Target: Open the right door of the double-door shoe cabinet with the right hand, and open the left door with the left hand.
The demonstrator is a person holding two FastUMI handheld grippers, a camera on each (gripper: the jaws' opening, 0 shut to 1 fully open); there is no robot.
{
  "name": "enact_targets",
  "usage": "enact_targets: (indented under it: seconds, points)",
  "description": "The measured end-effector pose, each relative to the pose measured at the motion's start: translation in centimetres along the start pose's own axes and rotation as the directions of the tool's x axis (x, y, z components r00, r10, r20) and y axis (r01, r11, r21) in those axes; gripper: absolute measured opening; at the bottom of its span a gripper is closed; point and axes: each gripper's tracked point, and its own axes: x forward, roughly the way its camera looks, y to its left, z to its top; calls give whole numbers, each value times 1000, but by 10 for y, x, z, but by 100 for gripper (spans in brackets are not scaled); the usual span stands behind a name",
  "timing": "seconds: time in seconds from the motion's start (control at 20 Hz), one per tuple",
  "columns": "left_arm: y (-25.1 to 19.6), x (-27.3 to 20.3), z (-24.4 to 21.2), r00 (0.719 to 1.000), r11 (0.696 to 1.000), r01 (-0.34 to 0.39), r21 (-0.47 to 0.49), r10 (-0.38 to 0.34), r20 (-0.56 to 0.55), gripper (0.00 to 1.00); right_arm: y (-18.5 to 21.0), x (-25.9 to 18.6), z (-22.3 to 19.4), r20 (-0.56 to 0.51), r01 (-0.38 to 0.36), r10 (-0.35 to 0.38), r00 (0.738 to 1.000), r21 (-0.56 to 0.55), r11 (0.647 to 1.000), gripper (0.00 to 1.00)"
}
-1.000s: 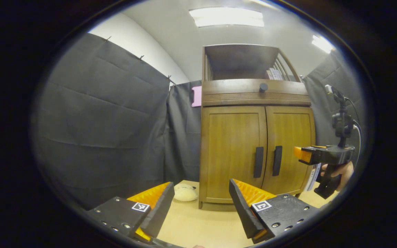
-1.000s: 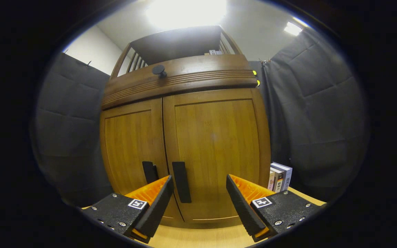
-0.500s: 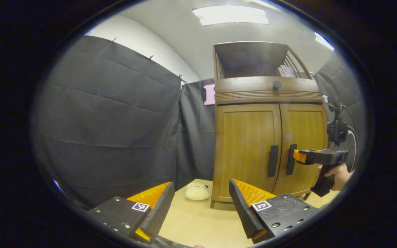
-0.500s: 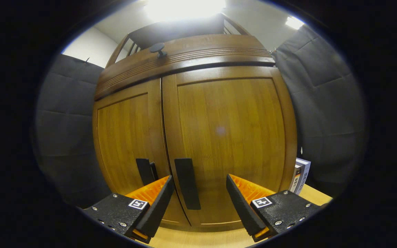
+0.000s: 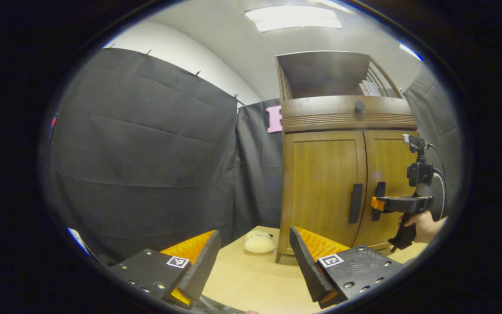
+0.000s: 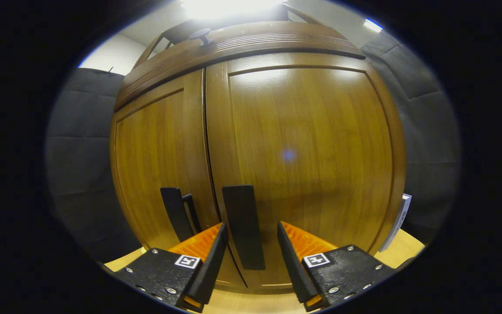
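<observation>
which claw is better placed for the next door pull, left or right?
Right. The right claw is open with the right door's handle between its fingers, both doors shut. The left claw is open, well back from the cabinet.

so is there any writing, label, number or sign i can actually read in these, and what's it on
No text here can be read.
Square tags on the left gripper and the right gripper: black-and-white patterns, not words.
Books on the top shelf of the shoe cabinet: spines too small to read.
Book standing beside the cabinet: print blurred.
</observation>
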Motion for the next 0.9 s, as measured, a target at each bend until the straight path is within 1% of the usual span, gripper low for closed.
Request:
enact_targets:
  seconds: [0.05, 0.1, 0.2, 0.25, 0.3, 0.45, 0.6, 0.65, 0.75, 0.8, 0.85, 0.9]
  points:
    - [0, 0, 0, 1000, 1000, -3, 2, 3, 0, 91, 0, 1, 0, 0, 1, -1, 1000, -5, 1000, 59]
    - [0, 0, 0, 1000, 1000, -5, 2, 5, 1, 91, 2, 2, 1, 1, -9, 9, 1000, -5, 1000, 52]
    - [0, 0, 0, 1000, 1000, -6, 0, 6, -3, 91, 3, 2, -1, 1, 3, -3, 1000, -26, 1000, 38]
    - [0, 0, 0, 1000, 1000, -3, -1, 3, -7, 91, 3, 2, -2, 3, 3, -3, 1000, -42, 999, 36]
    - [0, 0, 0, 1000, 1000, -2, 0, 2, -8, 96, 3, 2, -1, -1, -1, 1, 1000, -50, 999, 33]
    - [2, -2, 5, 1000, 1000, 0, 1, 0, 0, 96, 3, 1, -2, -17, 2, -3, 1000, -59, 998, 27]
    - [3, -4, 7, 1000, 1000, 4, 0, -4, 8, 96, 3, -1, -2, -31, 18, -20, 999, -63, 998, 23]
    - [3, -4, 8, 1000, 1000, 6, 0, -6, 9, 96, 3, -5, -1, -36, 17, -20, 999, -60, 998, 24]
    - [3, -4, 9, 1000, 1000, 9, -2, -9, 14, 96, 4, -14, -2, -45, 11, -13, 999, -55, 998, 22]
    - [2, -3, 8, 1000, 1000, 13, -5, -13, 16, 96, 4, -19, -3, -48, 6, -9, 999, -54, 999, 24]
    - [1, -3, 9, 1000, 1000, 18, -8, -17, 18, 91, 4, -23, -2, -48, 3, -5, 999, -54, 999, 24]
    - [0, -3, 8, 1000, 1000, 25, -10, -24, 20, 91, 4, -27, -3, -49, 1, -3, 999, -53, 999, 23]
